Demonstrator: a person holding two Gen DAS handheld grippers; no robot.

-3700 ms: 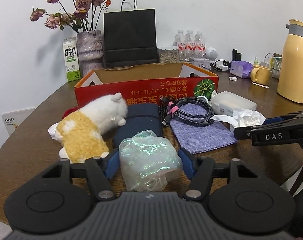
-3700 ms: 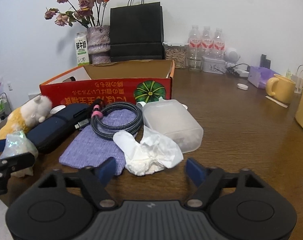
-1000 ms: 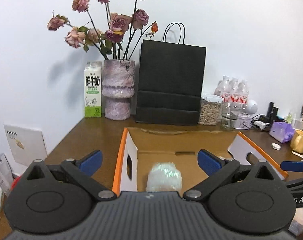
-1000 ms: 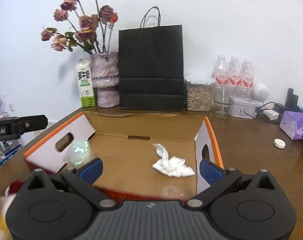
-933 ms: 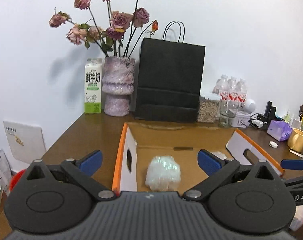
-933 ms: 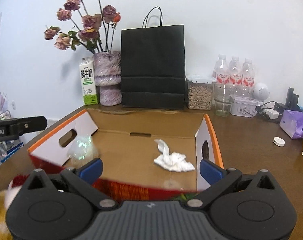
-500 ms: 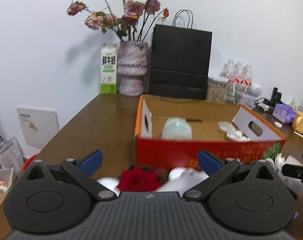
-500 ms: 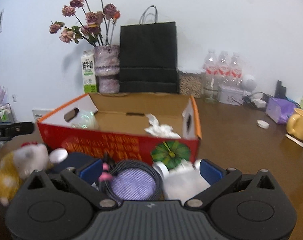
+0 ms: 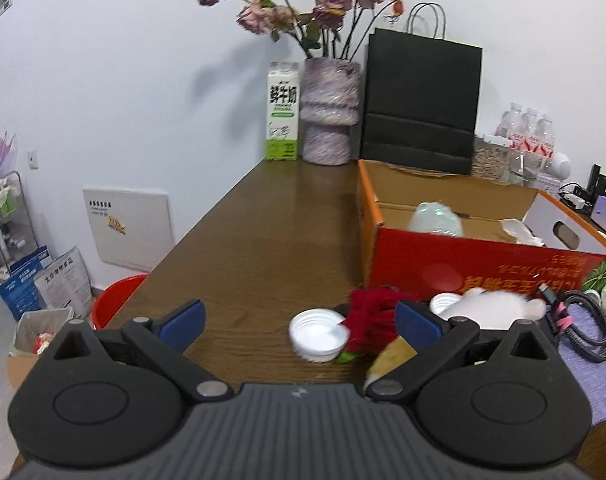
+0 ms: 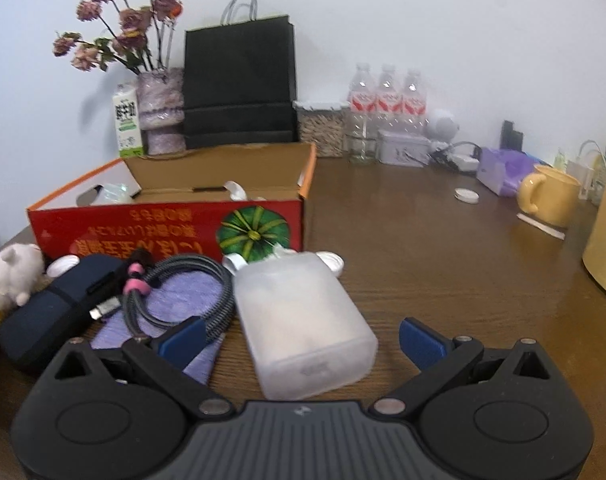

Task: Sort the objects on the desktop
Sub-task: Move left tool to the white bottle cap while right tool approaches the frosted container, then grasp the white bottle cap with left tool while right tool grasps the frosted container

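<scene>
both claws wide open, empty. right claw point(image 10: 299, 340) straddles frosted plastic box point(image 10: 303, 320) on desk point(image 10: 443, 264) before cardboard box point(image 10: 167, 224). risk: smooth box slips; cable point(image 10: 175, 284) alongside may snag.

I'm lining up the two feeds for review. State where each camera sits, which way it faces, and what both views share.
Left wrist: on the left tool, above the table's left end, facing a white cap and the red box; both open blue fingers show.
Right wrist: on the right tool, low over a frosted plastic case and coiled cable; open fingers show.
Shared: red box, black bag, vase, milk carton.
</scene>
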